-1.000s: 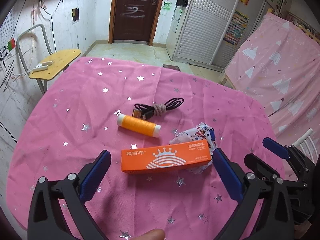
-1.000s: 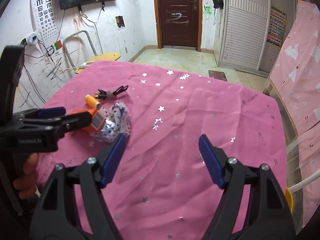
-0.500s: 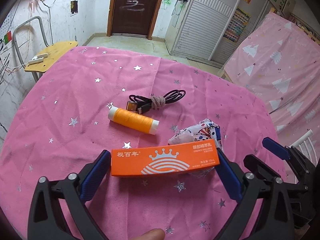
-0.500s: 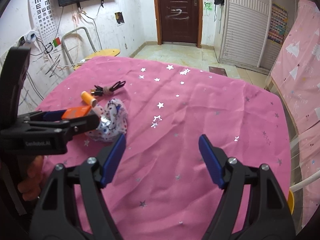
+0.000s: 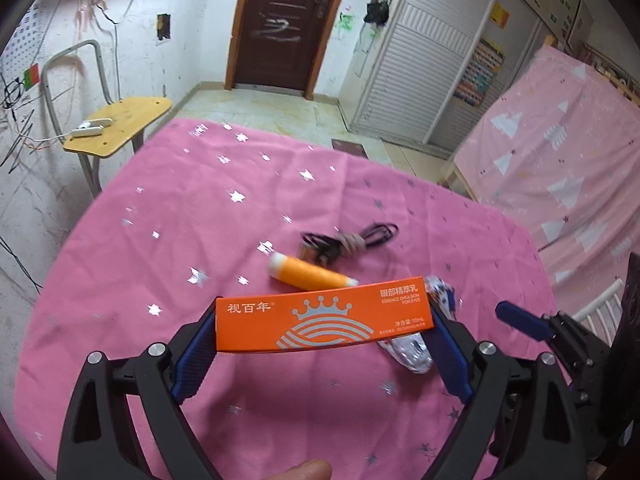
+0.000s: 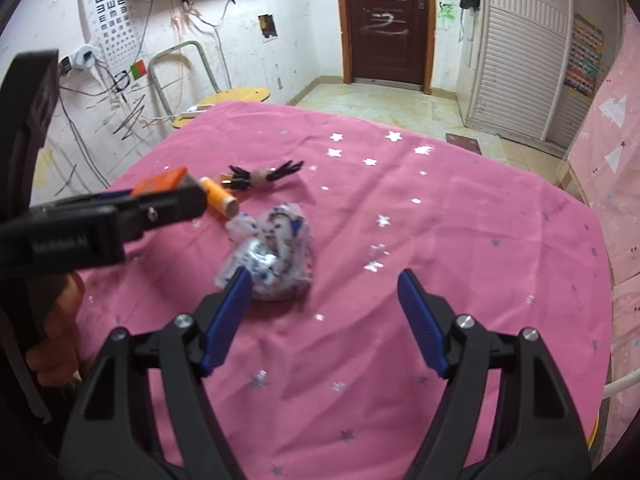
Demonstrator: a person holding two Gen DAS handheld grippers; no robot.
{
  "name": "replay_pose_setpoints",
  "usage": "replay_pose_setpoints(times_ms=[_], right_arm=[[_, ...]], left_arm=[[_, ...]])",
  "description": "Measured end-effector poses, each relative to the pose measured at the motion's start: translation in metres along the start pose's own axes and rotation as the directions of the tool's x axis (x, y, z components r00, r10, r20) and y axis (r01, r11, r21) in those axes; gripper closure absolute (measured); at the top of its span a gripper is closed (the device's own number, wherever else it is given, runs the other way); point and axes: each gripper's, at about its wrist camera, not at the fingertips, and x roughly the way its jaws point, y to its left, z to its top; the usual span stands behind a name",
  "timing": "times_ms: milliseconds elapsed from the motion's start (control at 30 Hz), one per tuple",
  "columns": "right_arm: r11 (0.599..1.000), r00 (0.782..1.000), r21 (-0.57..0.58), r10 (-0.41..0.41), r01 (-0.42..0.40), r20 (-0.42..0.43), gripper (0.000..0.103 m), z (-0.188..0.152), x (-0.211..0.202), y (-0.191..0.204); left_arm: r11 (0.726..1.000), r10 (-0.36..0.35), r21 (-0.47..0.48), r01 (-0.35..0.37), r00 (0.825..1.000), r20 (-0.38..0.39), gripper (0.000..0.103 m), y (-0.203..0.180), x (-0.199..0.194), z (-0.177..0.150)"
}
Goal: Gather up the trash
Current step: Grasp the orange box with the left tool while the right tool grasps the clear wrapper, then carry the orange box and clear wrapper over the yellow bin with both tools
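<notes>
My left gripper point(image 5: 320, 344) is shut on a long orange carton point(image 5: 324, 318), gripped by its two ends and lifted off the pink star-print cloth point(image 5: 160, 260). The carton's end also shows in the right wrist view point(image 6: 160, 182). A crumpled patterned wrapper point(image 6: 274, 258) lies on the cloth just ahead of my right gripper point(image 6: 324, 320), which is open and empty; its left finger is next to the wrapper. The wrapper shows partly behind the carton in the left wrist view point(image 5: 416, 354).
An orange thread spool point(image 5: 308, 274) and a bundled black cable point(image 5: 352, 242) lie on the cloth beyond the carton. A yellow chair point(image 5: 120, 128) stands off the table's far left. A pink-covered bed point(image 5: 560, 160) is to the right.
My left gripper closed on the orange carton and lifted it off the cloth. My right gripper moved closer to the crumpled wrapper.
</notes>
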Motion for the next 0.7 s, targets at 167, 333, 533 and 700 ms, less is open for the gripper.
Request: replay_pose_setpoints(times_ms=[167,333,533,700], right_arm=[[1.0,1.0,-0.014,0.019,-0.019,-0.011,0.031,0.008,0.011,0.012],[0.999,0.999,-0.022,0.03,-0.03,-0.028,0.031,0.015,0.022,0.022],[0.999,0.998,-0.033,0.018,-0.021,-0.066,0.056,0.017,0.037,0.032],[0.999,0.999,-0.048,0.005,-0.008,-0.05,0.061,0.018,0.034,0.036]], left_arm=[[1.0,0.015,-0.023,-0.015,1.0,0.025,0.018,0.015,-0.008,0.008],[0.999,0.029,-0.037,-0.028,0.999,0.033,0.018,0.027,-0.009,0.01],[0.998,0.036,-0.048,-0.034,0.999,0.029,0.018,0.038,-0.008,0.01],[0.998,0.039,-0.049,-0.038,0.999,0.026,0.018,0.04,-0.008,0.01]])
